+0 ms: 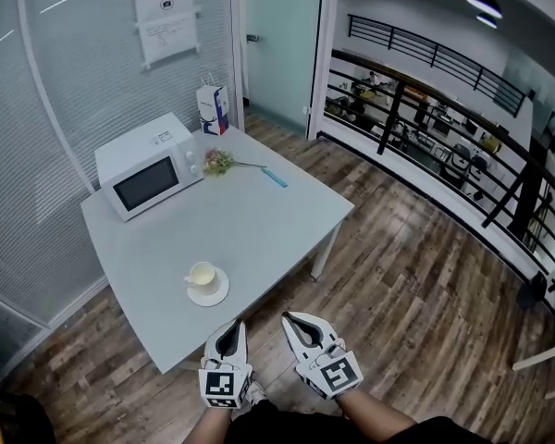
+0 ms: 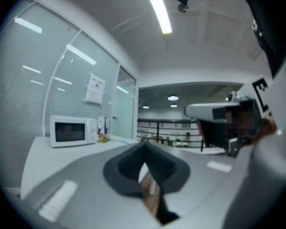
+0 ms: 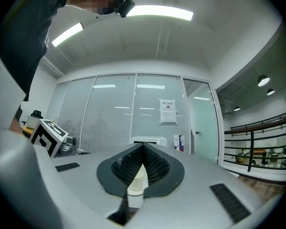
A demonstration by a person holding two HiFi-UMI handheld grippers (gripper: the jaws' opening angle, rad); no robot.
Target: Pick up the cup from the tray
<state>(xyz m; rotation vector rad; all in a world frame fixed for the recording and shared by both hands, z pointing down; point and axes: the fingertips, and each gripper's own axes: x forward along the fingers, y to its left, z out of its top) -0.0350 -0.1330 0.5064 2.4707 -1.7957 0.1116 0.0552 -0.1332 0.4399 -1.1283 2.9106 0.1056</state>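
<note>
A cream cup [image 1: 202, 274] stands on a white saucer [image 1: 218, 294] near the front edge of the grey table [image 1: 259, 220]. Both grippers hang below that edge, close to the person's body and apart from the cup. My left gripper [image 1: 229, 327] is shut with nothing in it, and its jaws meet at the tip [image 2: 144, 145]. My right gripper [image 1: 290, 320] is also shut and empty [image 3: 143, 146]. In the right gripper view a cream cup-like shape [image 3: 137, 179] shows through the slit below the closed jaws, beyond them.
A white microwave [image 1: 151, 166] stands at the table's back left, with a carton [image 1: 212, 107], a small bunch of flowers [image 1: 218, 161] and a blue pen [image 1: 275, 178] behind. Glass walls are on the left, wooden floor [image 1: 398, 285] and a black railing [image 1: 444, 109] on the right.
</note>
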